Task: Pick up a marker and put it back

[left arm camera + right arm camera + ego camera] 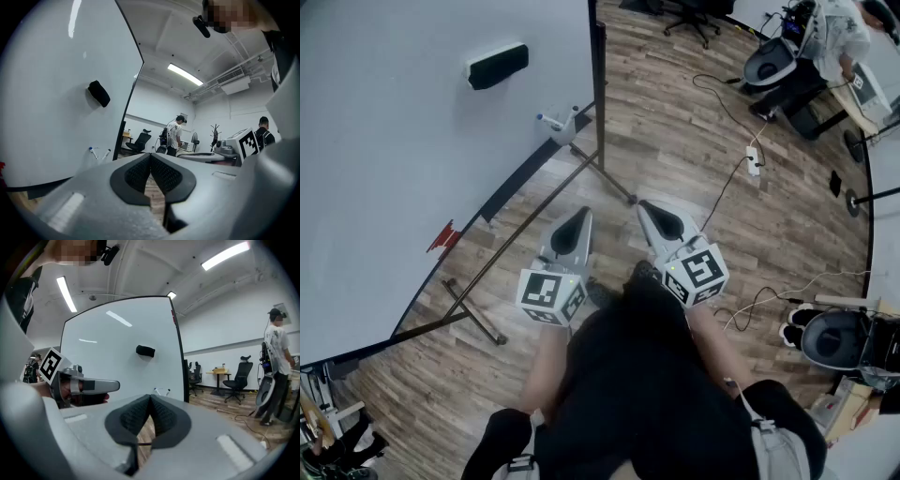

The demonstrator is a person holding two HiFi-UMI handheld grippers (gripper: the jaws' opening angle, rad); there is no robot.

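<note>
Two markers [555, 121] rest on the tray at the lower edge of the whiteboard [403, 159]. In the left gripper view the markers [93, 153] lie well ahead to the left, and in the right gripper view the markers [161, 391] show just past the jaw tips. A black eraser [497, 66] sticks to the board. My left gripper [580, 218] and right gripper [650, 208] are held side by side over the wooden floor, short of the board. The left gripper [150, 157] is shut with nothing in it, and so is the right gripper [150, 399].
The whiteboard's metal stand legs [605, 178] spread over the floor just ahead of the grippers. A power strip and cables [753, 161] lie to the right. A person [275, 357] stands near office chairs [236, 378] at the back. A red clip [442, 236] sits on the board's edge.
</note>
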